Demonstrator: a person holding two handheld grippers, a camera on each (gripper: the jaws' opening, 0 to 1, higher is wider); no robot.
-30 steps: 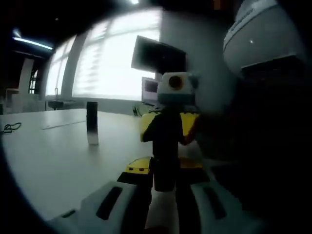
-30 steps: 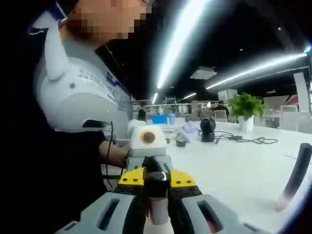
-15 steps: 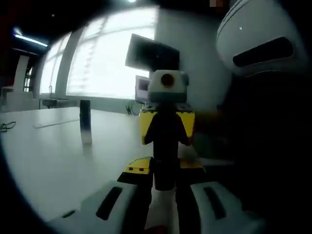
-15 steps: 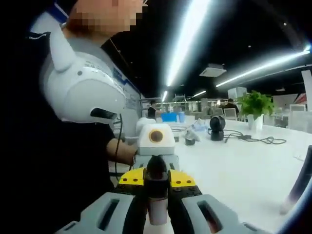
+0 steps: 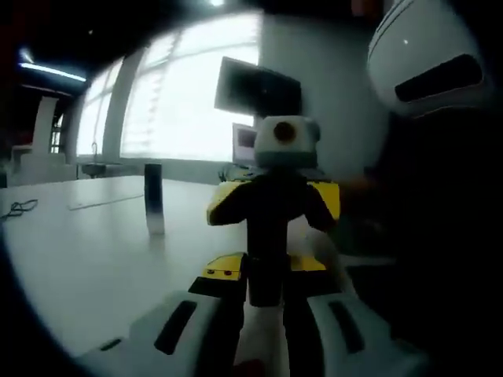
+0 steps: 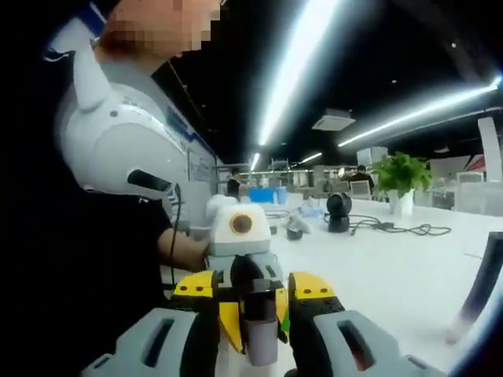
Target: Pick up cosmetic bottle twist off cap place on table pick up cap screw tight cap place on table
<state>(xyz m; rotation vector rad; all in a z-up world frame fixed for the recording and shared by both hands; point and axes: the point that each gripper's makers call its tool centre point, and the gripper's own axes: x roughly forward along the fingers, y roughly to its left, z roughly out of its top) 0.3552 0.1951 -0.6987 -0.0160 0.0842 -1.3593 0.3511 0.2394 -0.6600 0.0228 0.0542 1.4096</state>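
Left gripper (image 5: pixel 263 345) jaws clamp cosmetic bottle (image 5: pixel 266 259) base. Right gripper (image 6: pixel 259 345) jaws narrow around its dark cap (image 6: pixel 255 302). Second dark bottle (image 5: pixel 153 198) stands on desk (image 5: pixel 78 251) at 10 o'clock.

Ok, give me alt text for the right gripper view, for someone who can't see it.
The right gripper holds a dark cap between its fingers, facing the left gripper at close range. Beyond lies a white table with a potted plant, a cable and a dark upright bottle at the right edge.
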